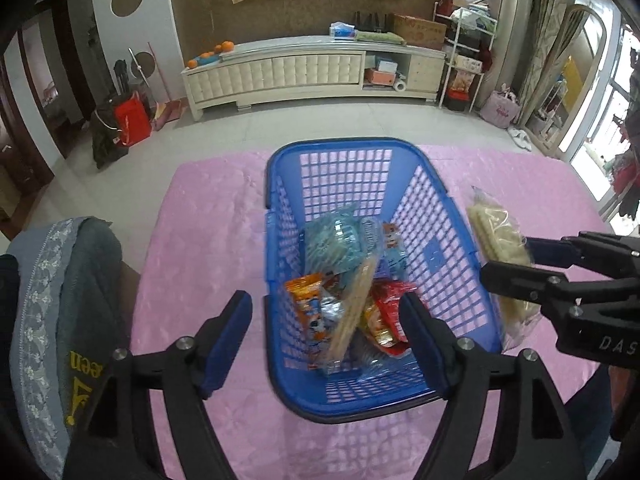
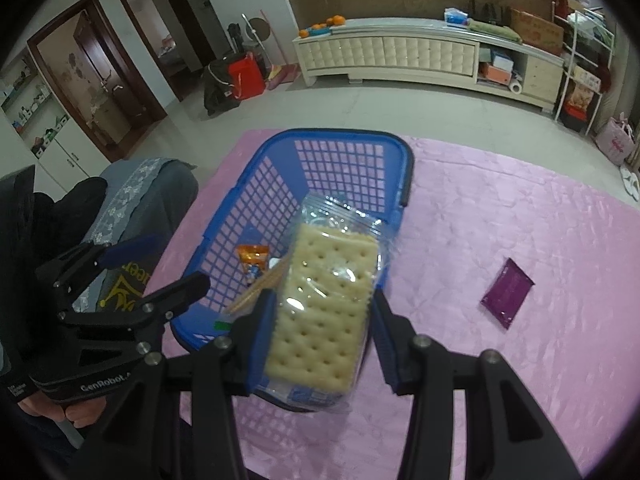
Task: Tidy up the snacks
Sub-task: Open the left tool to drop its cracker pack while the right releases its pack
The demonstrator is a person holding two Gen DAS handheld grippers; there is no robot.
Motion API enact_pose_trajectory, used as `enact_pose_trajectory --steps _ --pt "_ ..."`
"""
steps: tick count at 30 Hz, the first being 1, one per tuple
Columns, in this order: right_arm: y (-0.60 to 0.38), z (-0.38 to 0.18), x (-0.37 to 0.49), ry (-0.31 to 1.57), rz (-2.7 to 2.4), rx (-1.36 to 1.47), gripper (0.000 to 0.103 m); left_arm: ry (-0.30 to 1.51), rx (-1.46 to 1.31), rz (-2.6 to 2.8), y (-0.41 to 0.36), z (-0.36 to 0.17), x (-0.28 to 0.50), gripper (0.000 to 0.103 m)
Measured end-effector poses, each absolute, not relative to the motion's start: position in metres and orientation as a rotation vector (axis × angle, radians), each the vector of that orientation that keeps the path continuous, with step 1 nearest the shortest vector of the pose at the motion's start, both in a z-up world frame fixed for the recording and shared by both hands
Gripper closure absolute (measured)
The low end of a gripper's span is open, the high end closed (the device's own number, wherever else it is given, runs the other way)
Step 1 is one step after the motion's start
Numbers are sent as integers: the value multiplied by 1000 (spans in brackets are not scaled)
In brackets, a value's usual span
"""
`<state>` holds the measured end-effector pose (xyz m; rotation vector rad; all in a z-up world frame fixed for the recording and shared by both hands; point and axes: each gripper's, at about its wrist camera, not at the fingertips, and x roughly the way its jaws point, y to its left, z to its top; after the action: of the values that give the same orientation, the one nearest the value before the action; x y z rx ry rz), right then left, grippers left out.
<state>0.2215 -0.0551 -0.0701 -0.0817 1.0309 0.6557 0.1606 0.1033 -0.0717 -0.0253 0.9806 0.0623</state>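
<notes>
Snacks are mostly gathered already: inside the blue plastic lattice basket (image 1: 356, 184) on the pink-covered bench (image 1: 208, 216) lie an orange foil packet (image 1: 310, 304), a red wrapper (image 1: 386, 312), a pale blue patterned bag (image 1: 336, 240) and a thin clear sleeve of crackers (image 1: 356, 312) tipped on edge among them. Left to do, as I judge it: the clear-wrapped pack of square cream crackers (image 2: 324, 304) has yet to go in, and a small purple sachet (image 2: 507, 293) lies alone on the pink cloth, well apart from the basket on its right.

Over the near end of the basket hangs the left hand-held gripper (image 1: 326, 332), its blue pads spread wide with nothing pressed between them; the tipped cracker sleeve stands in the gap below, untouched. Just beside the basket's right wall, the right hand-held gripper (image 2: 324, 312) is clamped across the sides of the cream cracker pack, which juts forward and leans over the basket's rim, close to being dropped inside
</notes>
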Motion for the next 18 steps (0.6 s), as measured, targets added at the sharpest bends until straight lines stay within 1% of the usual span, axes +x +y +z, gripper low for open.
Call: enact_pose_trajectory --steps 9,18 --pt "-32 -83 226 1058 648 -118 51 1006 -95 66 125 -88 160 29" --pt "-24 -96 227 1085 623 -145 51 1001 -108 61 129 -89 157 29"
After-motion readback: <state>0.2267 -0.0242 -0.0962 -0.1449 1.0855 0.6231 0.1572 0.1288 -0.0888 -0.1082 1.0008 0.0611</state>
